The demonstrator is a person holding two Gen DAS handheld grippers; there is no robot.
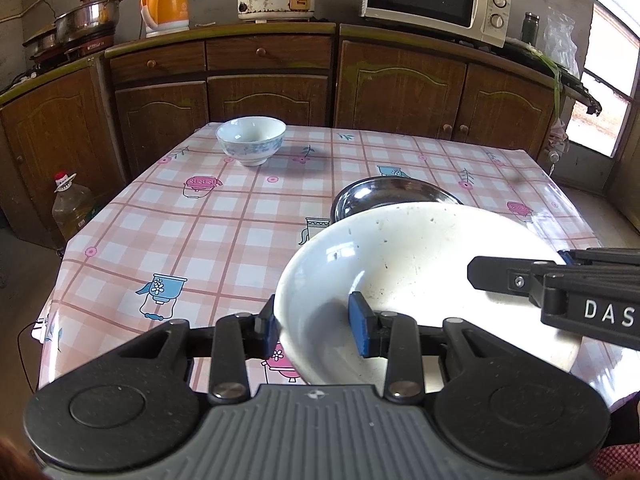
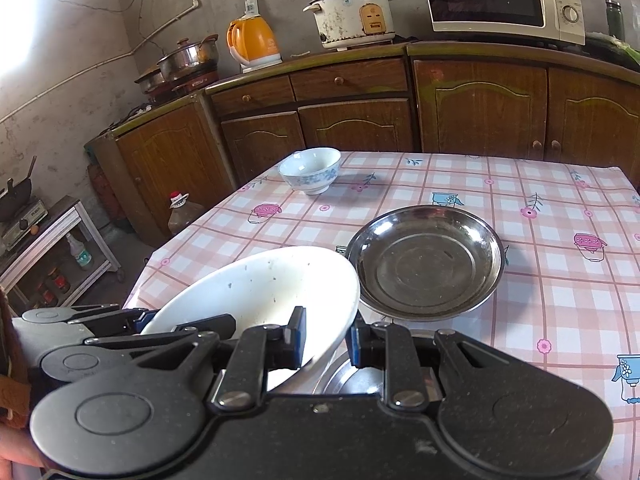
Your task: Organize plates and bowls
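Two tools: left tool and right tool both clamped on the white plate's rim
Steel plate: on the counter, just beyond
Bowl: far corner, upright

1. The left wrist camera sits just behind the left gripper. It looks forward and down over the table toward the far cupboards.
2. The right wrist camera sits just behind the right gripper. It looks the same way, from the right.
3. Both are very near the white plate. Both also show the small bowl and the metal plate.
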